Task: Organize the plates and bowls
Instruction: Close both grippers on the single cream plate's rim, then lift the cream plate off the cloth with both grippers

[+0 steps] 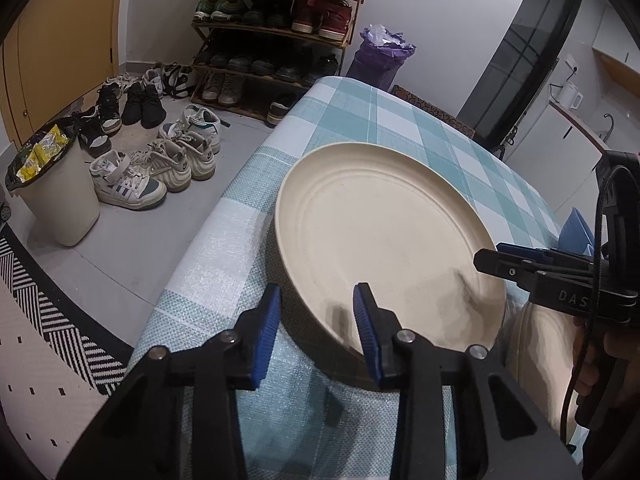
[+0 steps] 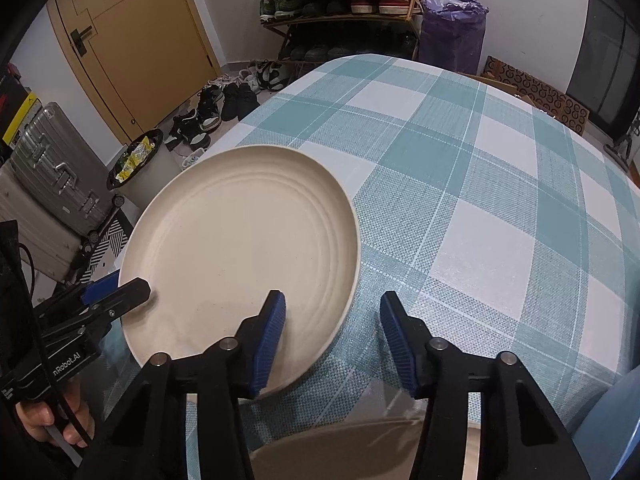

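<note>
A cream plate point(image 1: 384, 240) lies flat at the table's point(image 2: 480, 184) left edge, near the near corner, on a teal checked cloth; your left tongs point(image 1: 316, 312) straddle its near-left rim, one blue pad outside, one over the well, and your right tongs point(image 2: 332, 332) straddle its near-right rim the same way. Both pairs stand part-spread, and neither pad clearly presses the rim, so call nothing pinched yet. Judge the plate stiff and light, with a smooth matte face that could slide between ribbed pads; the raised rim is the place to take hold, one pad under the lip, one on top, with the two grips opposite each other so it lifts level. A second cream dish point(image 2: 344, 452) sits at the near edge below the tongs, partly hidden, and something blue point(image 2: 612, 424) shows at the near-right corner. The rest of the cloth lies bare. Off the left edge, on the floor, stand a bin point(image 1: 56, 196), loose shoes point(image 1: 160, 168) and a shoe rack point(image 1: 276, 36); a plate that slips left would drop there
</note>
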### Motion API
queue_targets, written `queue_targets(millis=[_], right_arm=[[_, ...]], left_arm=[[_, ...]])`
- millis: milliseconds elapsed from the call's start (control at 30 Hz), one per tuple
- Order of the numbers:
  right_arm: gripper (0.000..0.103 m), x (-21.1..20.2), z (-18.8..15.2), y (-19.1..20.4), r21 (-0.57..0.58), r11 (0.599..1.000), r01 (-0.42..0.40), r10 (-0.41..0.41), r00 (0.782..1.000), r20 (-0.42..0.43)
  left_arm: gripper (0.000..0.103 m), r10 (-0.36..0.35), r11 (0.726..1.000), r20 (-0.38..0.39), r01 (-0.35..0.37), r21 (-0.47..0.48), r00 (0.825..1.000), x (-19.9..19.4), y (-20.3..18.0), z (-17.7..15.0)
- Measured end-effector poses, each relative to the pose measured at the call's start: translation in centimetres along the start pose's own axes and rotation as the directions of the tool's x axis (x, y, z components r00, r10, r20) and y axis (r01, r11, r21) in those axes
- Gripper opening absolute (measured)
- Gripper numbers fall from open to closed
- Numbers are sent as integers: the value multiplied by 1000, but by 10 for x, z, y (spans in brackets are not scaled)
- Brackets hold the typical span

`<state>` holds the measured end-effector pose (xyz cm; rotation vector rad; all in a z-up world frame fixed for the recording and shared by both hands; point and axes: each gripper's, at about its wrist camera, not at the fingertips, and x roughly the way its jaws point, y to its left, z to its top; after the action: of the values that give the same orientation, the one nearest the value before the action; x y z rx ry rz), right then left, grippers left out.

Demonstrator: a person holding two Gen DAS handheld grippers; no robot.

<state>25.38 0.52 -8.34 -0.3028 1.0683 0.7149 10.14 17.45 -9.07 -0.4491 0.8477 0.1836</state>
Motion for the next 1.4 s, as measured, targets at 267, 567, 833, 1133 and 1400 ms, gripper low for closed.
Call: queue_targets(millis=[267, 567, 833, 1133, 1400], right_arm=[[26, 2, -1, 5, -22, 999, 23, -23, 1000, -8], [19, 1, -2, 6, -42, 998, 47, -47, 999, -9], [19, 0, -6, 11, -69, 996, 54, -54, 999, 0], [19, -10, -6, 16, -83, 995, 64, -62, 998, 27], [19, -25, -8, 16, -81, 994, 72, -68, 996, 52]], left_arm=[[25, -6, 1000, -3, 6, 9, 1000, 1, -1, -1], [24, 12, 1000, 15, -12, 24, 1000, 0, -3, -3], [23, 29, 999, 26, -30, 34, 999, -3, -4, -2], [23, 33, 998, 49, -35, 45, 998, -9, -6, -1], [23, 30, 998, 67, -34, 58, 997, -17, -12, 0]])
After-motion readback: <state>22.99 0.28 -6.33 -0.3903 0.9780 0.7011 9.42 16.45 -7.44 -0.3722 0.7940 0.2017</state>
